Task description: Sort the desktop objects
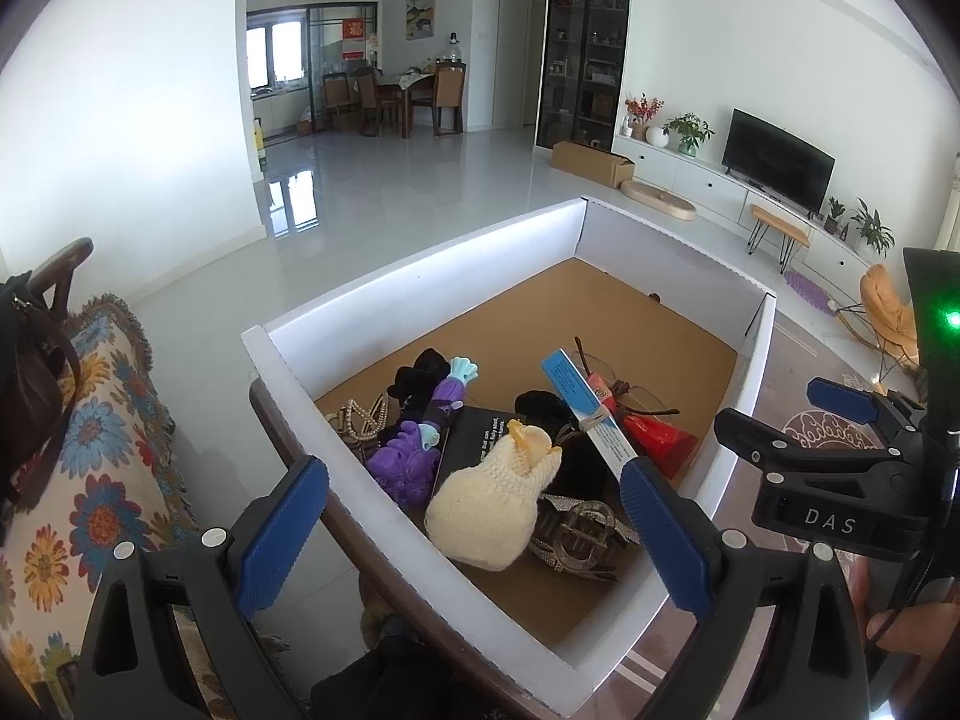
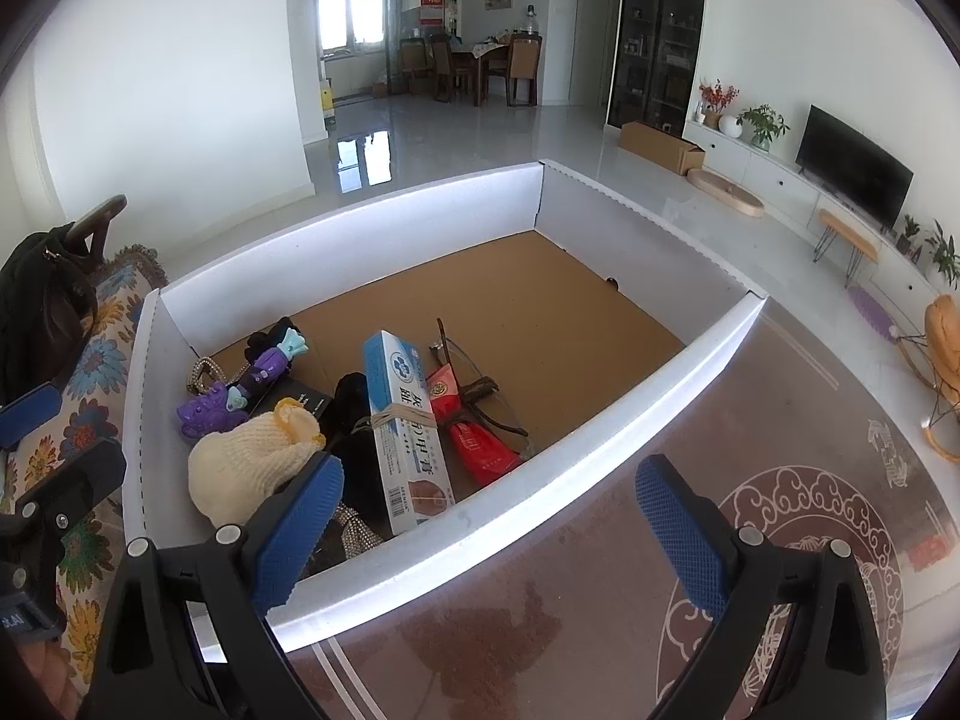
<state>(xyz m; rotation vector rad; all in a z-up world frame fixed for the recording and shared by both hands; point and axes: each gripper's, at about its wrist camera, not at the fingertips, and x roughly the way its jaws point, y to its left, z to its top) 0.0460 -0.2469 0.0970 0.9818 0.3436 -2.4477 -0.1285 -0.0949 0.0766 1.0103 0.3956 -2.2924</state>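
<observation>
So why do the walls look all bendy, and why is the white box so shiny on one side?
In both views the fisheye lens bends straight lines and darkens the corners. In the left wrist view the far wall of the white box is washed out by glare, and the floor mirrors the window. In the right wrist view the same wall glares too, while the open right tongs look huge because they are close.

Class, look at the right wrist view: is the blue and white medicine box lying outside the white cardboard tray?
No, the medicine box lies inside the white tray, resting on the other items.
</observation>
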